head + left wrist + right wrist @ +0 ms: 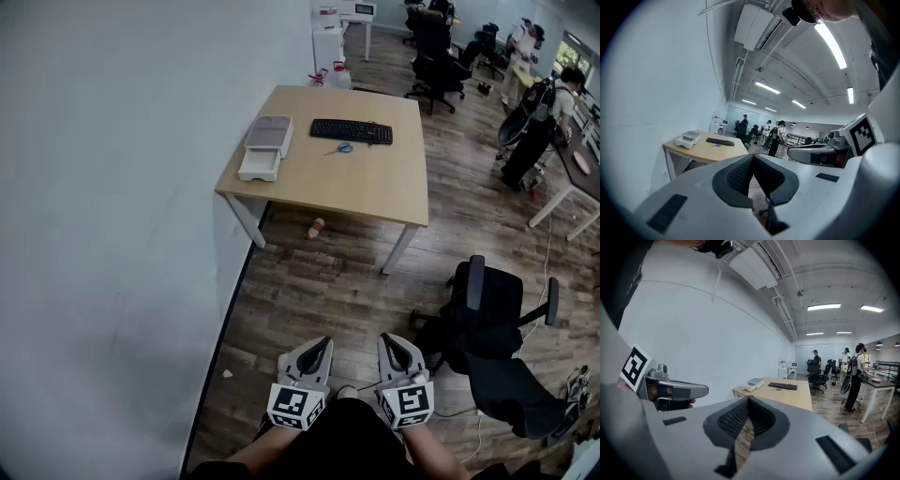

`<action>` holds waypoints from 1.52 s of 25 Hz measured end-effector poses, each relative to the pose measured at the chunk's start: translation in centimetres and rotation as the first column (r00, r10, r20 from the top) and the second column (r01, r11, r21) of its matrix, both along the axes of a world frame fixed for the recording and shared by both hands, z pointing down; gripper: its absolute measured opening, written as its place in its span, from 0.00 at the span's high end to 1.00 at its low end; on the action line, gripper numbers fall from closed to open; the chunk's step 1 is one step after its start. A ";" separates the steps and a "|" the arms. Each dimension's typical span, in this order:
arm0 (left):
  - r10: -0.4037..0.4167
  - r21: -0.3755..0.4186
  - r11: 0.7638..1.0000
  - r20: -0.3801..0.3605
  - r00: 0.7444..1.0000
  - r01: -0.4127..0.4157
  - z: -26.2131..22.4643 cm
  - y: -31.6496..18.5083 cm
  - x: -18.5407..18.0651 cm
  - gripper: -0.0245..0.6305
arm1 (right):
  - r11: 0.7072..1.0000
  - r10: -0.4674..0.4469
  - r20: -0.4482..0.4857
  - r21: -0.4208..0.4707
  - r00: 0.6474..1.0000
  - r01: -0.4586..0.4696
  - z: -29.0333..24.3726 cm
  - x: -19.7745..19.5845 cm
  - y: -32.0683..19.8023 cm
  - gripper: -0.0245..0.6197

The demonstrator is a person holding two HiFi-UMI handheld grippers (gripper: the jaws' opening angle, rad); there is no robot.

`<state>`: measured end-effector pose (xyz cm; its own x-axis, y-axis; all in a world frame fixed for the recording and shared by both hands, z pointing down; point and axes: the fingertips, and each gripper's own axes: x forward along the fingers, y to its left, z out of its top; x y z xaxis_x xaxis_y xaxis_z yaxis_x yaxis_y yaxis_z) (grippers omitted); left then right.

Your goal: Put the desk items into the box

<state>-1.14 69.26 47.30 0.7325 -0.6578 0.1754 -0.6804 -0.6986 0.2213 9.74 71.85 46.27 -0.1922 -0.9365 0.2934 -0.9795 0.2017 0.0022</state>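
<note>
Grippers abreast; left gripper, right gripper

Right tongs: jaws together, nothing between them.
Left tongs: alongside, at the left.
Tabletop: ahead, well apart from the tongs.
Box: white, at the tabletop's left edge.
Keyboard: black, toward the far edge.
Scissors: just beside the keyboard.

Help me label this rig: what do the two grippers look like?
The left gripper and right gripper match: light grey tapered shells with dark textured pads inside, each carrying a white cube with black square markers. No cables show. The person wears black clothing.
</note>
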 end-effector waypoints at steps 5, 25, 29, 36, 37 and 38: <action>-0.032 0.026 0.999 0.032 0.999 0.031 -0.5 3.4 0.4 0.94 | 1.000 -0.007 0.035 0.026 0.999 0.006 -0.5 0.9 3.4 0.87; -0.213 0.083 0.975 0.120 0.970 0.204 -1.2 2.3 -4.2 0.94 | 0.994 -0.107 0.104 0.026 0.989 0.105 0.6 0.3 4.2 0.87; -0.230 0.094 0.971 0.103 0.968 0.221 -1.0 0.3 -4.7 0.94 | 0.995 -0.101 0.103 -0.008 0.989 0.103 1.7 0.0 2.4 0.87; -0.231 0.022 0.973 0.078 0.970 0.230 2.4 -6.7 -6.7 0.94 | 0.991 -0.114 0.083 -0.058 0.990 0.119 3.1 -2.3 -4.1 0.87; -0.233 0.022 0.973 0.077 0.969 0.232 2.8 -8.0 -7.1 0.94 | 0.990 -0.117 0.071 -0.064 0.991 0.122 3.3 -2.6 -5.3 0.87; -0.233 0.022 0.973 0.075 0.970 0.232 3.1 -9.4 -7.5 0.94 | 0.990 -0.120 0.058 -0.069 0.991 0.124 3.4 -2.9 -6.7 0.87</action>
<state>-8.64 59.86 50.39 0.5440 -0.8110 0.2152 -0.8390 -0.5219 0.1540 6.85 65.12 49.70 -0.3209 -0.8818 0.3458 -0.9458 0.3174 -0.0681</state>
